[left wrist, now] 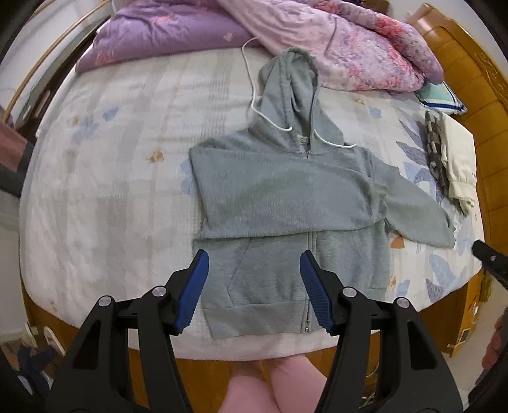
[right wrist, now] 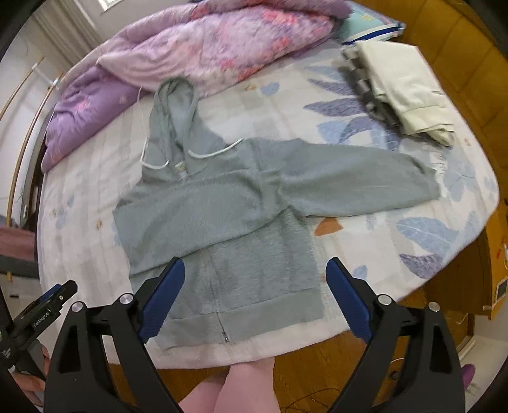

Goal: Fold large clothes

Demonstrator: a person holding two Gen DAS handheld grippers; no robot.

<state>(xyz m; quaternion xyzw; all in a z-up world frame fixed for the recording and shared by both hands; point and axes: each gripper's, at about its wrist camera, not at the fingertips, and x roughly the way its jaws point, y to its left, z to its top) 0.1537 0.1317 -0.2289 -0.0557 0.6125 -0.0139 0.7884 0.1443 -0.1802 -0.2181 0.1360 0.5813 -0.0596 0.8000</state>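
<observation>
While both grippers hang above the near edge of the bed (left wrist: 95,165), neither touches any cloth. At far left, a purple quilt (left wrist: 165,35) lies bunched along the far side of the mattress, and a pink floral quilt (left wrist: 343,44) is heaped just beside it toward the right.

The left gripper (left wrist: 254,292) points steeply down, its blue-padded jaws standing apart with nothing between them; the hoodie's pocket and lower hem show through the gap. In the right wrist view this gripper's tip enters at the lower left edge.

The grey zip hoodie (left wrist: 285,190) lies flat on the patterned sheet, front up, about mid-bed. Its hood (left wrist: 295,85) reaches toward the pink quilt and touches it. One sleeve is folded across the chest, covering the upper zipper. The other sleeve (right wrist: 358,181) lies spread out to the right, flat on the sheet. White drawstrings (left wrist: 273,122) curl at the neck. The hem sits at the near edge of the mattress.

The right gripper (right wrist: 255,298) is likewise aimed down over the hem, jaws spread wide and empty.

Further right, well apart from the hoodie, a folded cream garment (right wrist: 406,89) rests on a checked dark one (right wrist: 371,95), near a teal pillow (right wrist: 368,27). The wooden bed frame (left wrist: 466,85) borders the right side.
</observation>
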